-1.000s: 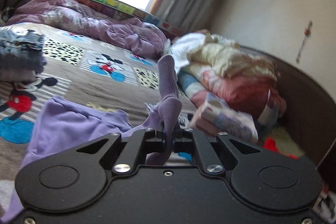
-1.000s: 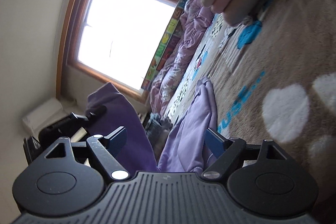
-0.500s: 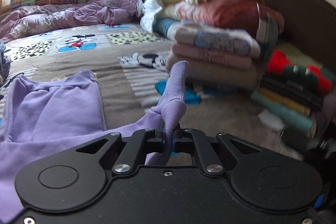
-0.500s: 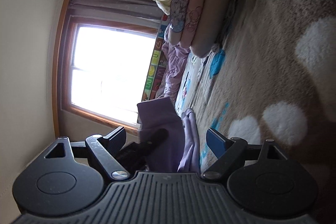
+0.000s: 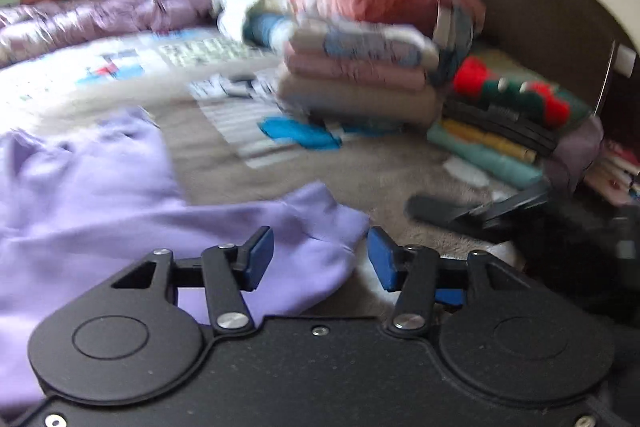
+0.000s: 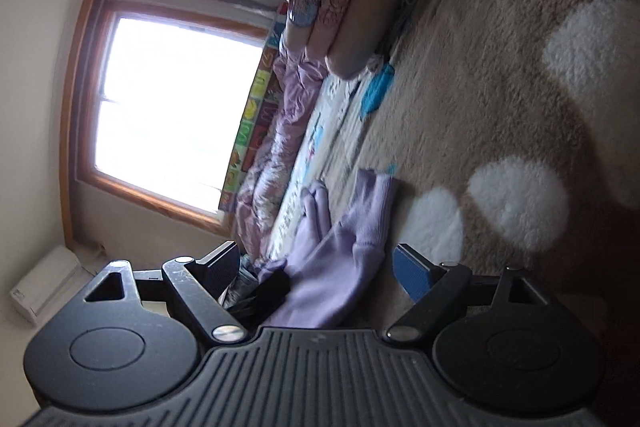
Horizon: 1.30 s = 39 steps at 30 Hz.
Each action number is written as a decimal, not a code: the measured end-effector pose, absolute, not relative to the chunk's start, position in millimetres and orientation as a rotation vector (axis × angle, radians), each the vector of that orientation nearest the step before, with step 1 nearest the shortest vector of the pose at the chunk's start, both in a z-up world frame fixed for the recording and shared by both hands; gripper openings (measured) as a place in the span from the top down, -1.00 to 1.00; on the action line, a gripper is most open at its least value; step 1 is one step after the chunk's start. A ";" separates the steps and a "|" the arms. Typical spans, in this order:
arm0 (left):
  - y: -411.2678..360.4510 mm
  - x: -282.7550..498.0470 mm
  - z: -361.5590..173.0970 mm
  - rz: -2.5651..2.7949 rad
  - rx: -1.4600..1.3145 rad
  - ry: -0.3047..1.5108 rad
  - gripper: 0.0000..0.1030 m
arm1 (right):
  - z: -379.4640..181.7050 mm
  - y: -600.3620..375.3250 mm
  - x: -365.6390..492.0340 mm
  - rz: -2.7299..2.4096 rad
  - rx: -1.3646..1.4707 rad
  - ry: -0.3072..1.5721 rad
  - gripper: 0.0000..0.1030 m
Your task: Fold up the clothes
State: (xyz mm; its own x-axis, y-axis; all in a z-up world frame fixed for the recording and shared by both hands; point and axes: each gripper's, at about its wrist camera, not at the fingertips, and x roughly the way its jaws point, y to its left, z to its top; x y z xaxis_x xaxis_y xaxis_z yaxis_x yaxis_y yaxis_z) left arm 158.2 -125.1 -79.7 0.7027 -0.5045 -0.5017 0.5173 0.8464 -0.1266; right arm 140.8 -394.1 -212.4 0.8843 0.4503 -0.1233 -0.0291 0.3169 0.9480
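L gripper (image 5: pixel 320 259) stands wide, blue pads apart w/ nothing pinched; the ribbed cuff end of the lilac fleece garment (image 5: pixel 100 211) lies on the bed just between and ahead of the jaws, not held. R gripper (image 6: pixel 316 267) is also wide and empty, rolled on its side, looking along the same lilac piece, whose cuff (image 6: pixel 372 203) sprawls flat on the brown fluffy blanket w/ white spots (image 6: pixel 500 87). Rest of the garment spreads leftward in the L view, rumpled, w/ creases near its far edge. Beyond it: a stack of folded pink, beige and patterned textiles (image 5: pixel 360 67) against the dark curved headboard (image 5: pixel 540 11), a purple crumpled duvet (image 6: pixel 276 147) under the window. Judgement: a sleeve or leg looks laid down mid-fold, though how far the fold has got can't be settled, L view being blurred. To do this well: check the laid part lies straight w/ edges aligned, smooth wrinkles outward, and pinch only one layer near a corner, both grippers level, so the cloth doesn't drag or bunch.
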 end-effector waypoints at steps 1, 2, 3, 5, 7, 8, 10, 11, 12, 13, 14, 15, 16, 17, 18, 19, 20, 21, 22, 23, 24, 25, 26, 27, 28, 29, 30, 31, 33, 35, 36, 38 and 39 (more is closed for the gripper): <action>-107.6 149.2 -72.9 -0.540 0.003 0.531 -0.03 | -210.4 -388.9 142.4 0.319 1.184 0.414 -0.63; -87.6 141.1 -66.8 -0.503 -0.029 0.513 -0.08 | -208.4 -383.7 144.0 0.312 1.154 0.427 -0.63; -67.0 133.6 -61.7 -0.466 -0.065 0.498 -0.10 | -206.4 -378.5 145.6 0.305 1.123 0.440 -0.63; -23.9 121.7 -57.8 -0.379 -0.137 0.486 -0.10 | -202.4 -368.1 148.8 0.290 1.061 0.464 -0.62; 14.2 111.6 -60.9 -0.280 -0.196 0.491 -0.10 | -198.5 -357.6 152.0 0.275 0.999 0.488 -0.66; 32.7 107.5 -64.5 -0.231 -0.232 0.498 -0.10 | -196.5 -352.4 153.6 0.267 0.967 0.500 -0.79; 65.5 100.9 -71.1 -0.139 -0.311 0.510 -0.11 | -192.5 -342.0 156.8 0.252 0.905 0.523 -0.92; 77.8 98.0 -74.6 -0.114 -0.355 0.519 -0.11 | -190.5 -336.8 158.4 0.245 0.874 0.534 -0.92; 88.1 95.1 -77.1 -0.101 -0.397 0.523 -0.11 | -189.0 -335.4 160.8 0.231 0.874 0.537 -0.92; 95.3 92.7 -78.3 -0.096 -0.427 0.524 -0.11 | -186.9 -332.7 162.7 0.208 0.855 0.541 -0.85; 95.9 91.1 -80.0 -0.102 -0.435 0.526 -0.11 | -184.8 -330.0 164.6 0.184 0.835 0.546 -0.74; 92.6 89.5 -81.3 -0.118 -0.424 0.525 -0.11 | -184.5 -329.5 166.4 0.177 0.831 0.545 -0.71; 89.2 87.8 -82.7 -0.134 -0.413 0.523 -0.11 | -184.3 -329.1 168.2 0.169 0.827 0.544 -0.68; 85.9 86.2 -84.1 -0.149 -0.402 0.522 -0.12 | -184.0 -328.7 169.9 0.162 0.824 0.543 -0.61; 82.5 84.6 -85.4 -0.165 -0.391 0.521 -0.18 | -183.8 -328.3 171.7 0.155 0.820 0.542 -0.58; 77.3 83.0 -86.7 -0.179 -0.366 0.519 -0.20 | -184.5 -329.0 172.4 0.154 0.823 0.542 -0.52; 72.8 79.8 -88.4 -0.192 -0.312 0.514 -0.20 | -185.2 -329.7 173.0 0.153 0.827 0.542 -0.43; 69.5 74.3 -90.8 -0.201 -0.240 0.502 -0.20 | -185.8 -329.0 175.0 0.156 0.828 0.543 -0.35; 58.3 70.2 -92.8 -0.203 -0.157 0.486 -0.20 | -186.3 -328.1 177.0 0.160 0.828 0.544 -0.19; 47.1 66.0 -94.8 -0.205 -0.074 0.470 -0.20 | -187.6 -327.4 179.3 0.160 0.825 0.548 -0.02; 37.0 62.4 -98.5 -0.208 0.005 0.456 -0.20 | -189.0 -326.6 181.6 0.160 0.822 0.553 0.09; 28.6 59.7 -104.8 -0.211 0.076 0.447 -0.20 | -190.4 -326.0 184.5 0.163 0.821 0.557 0.31; 20.3 56.9 -111.0 -0.214 0.147 0.438 -0.20 | -191.5 -325.5 187.3 0.166 0.820 0.560 0.45; 12.4 54.4 -116.7 -0.215 0.217 0.424 -0.20 | -191.7 -324.1 188.6 0.170 0.817 0.560 0.49; 5.6 52.4 -121.0 -0.211 0.280 0.407 -0.20 | -191.3 -323.6 189.8 0.183 0.818 0.557 0.62; 1.5 51.6 -123.7 -0.206 0.319 0.399 -0.20 | -189.2 -322.7 190.4 0.195 0.816 0.550 0.73; 0.2 51.9 -125.1 -0.206 0.331 0.398 -0.20 | -187.0 -321.8 191.0 0.208 0.814 0.543 0.75; -1.0 52.2 -126.5 -0.206 0.342 0.397 -0.20 | -183.0 -321.2 190.5 0.219 0.809 0.529 0.77; 0.6 52.4 -125.9 -0.206 0.336 0.392 -0.18 | -172.5 -321.7 189.8 0.239 0.805 0.495 0.78; 5.4 52.4 -122.8 -0.198 0.309 0.386 -0.18 | -160.1 -323.9 189.7 0.262 0.794 0.457 0.79; 8.5 52.8 -121.4 -0.191 0.293 0.382 -0.16 | -154.9 -324.9 190.0 0.276 0.790 0.444 0.79; 13.4 58.4 -124.5 -0.178 0.266 0.383 -0.05 | -146.4 -326.6 191.0 0.298 0.777 0.427 0.79; 13.8 60.1 -124.9 -0.175 0.262 0.392 0.13 | -142.2 -327.5 191.5 0.308 0.770 0.419 0.79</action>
State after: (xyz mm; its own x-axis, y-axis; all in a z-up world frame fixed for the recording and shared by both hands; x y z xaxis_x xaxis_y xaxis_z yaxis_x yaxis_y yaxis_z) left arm 60.1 13.8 -124.9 0.9100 -0.1174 -0.3977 0.2177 0.9515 0.2173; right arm 191.5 -327.5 -142.2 0.8741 0.4159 -0.2511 -0.1155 0.6800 0.7241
